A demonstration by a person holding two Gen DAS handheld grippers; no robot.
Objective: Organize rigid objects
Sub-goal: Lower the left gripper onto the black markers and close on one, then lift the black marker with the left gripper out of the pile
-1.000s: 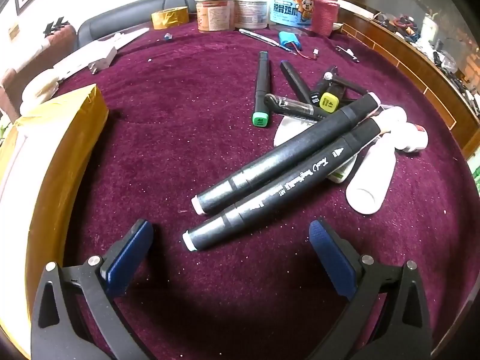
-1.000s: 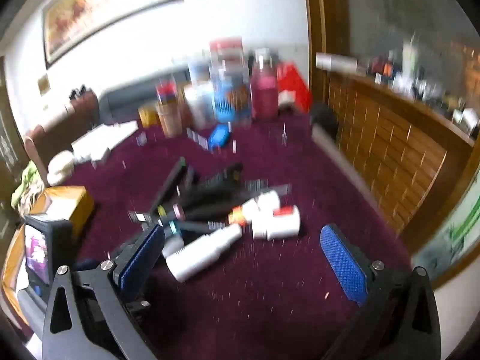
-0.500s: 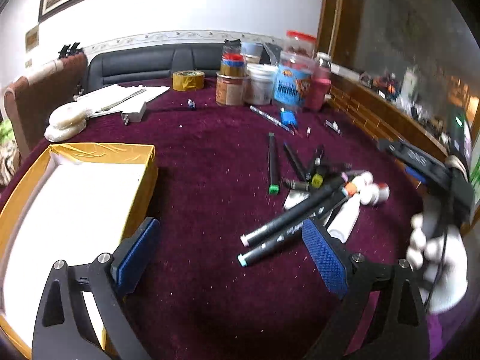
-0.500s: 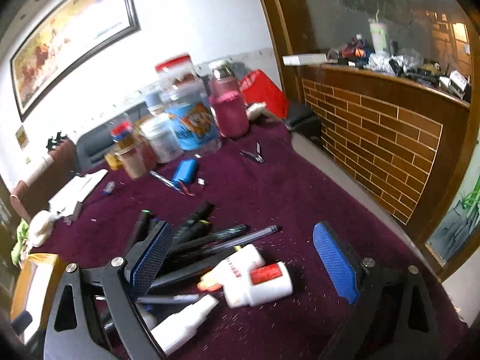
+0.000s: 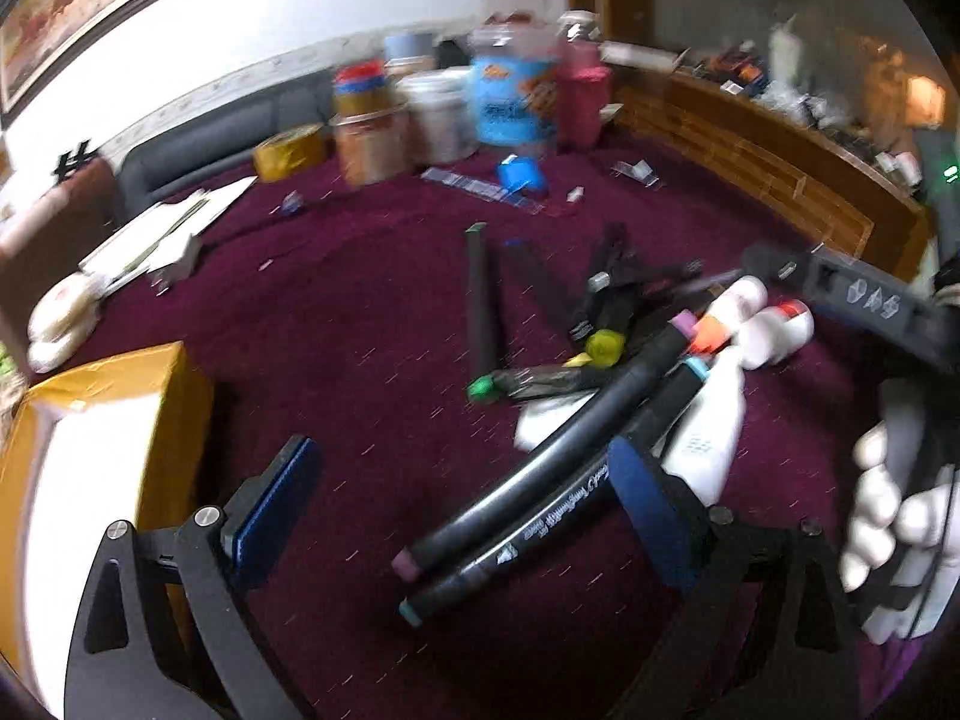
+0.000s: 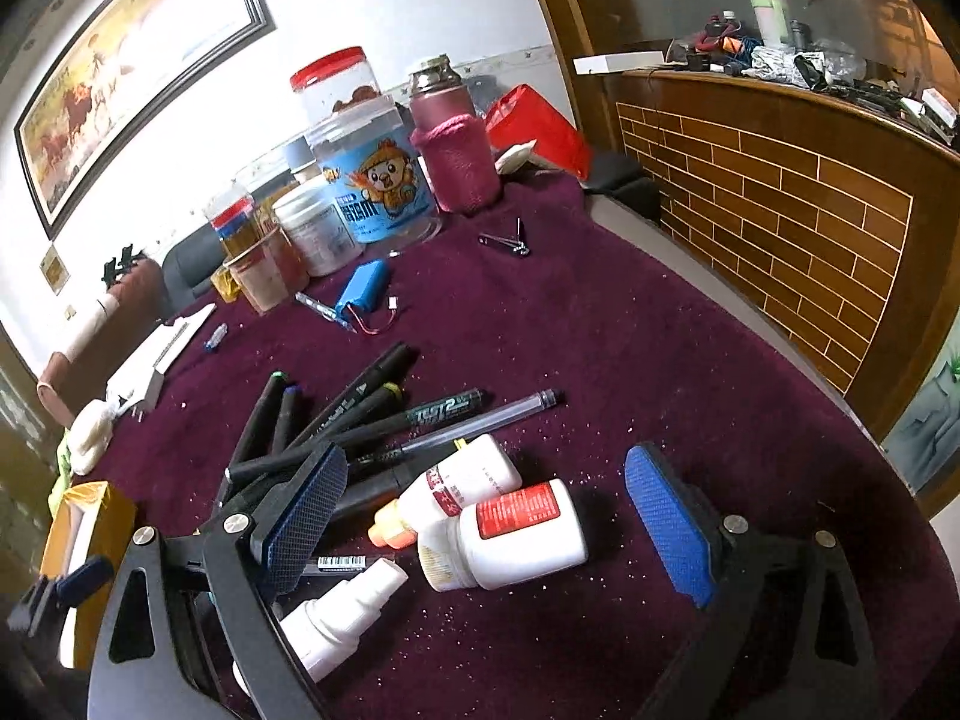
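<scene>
The right gripper is open wide around the white plastic red-labelled bottle at 12 o'clock; probably light, stiff, slippery, so best held mid-body. The left gripper is open too.

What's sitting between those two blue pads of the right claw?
In the right wrist view, the white bottle with the red label lies on the cloth between the right claw pads, untouched.

Two downward wrist views, shared markers

A framed horse painting hangs above the black sofa (brick-patterned counter opposite).
</scene>
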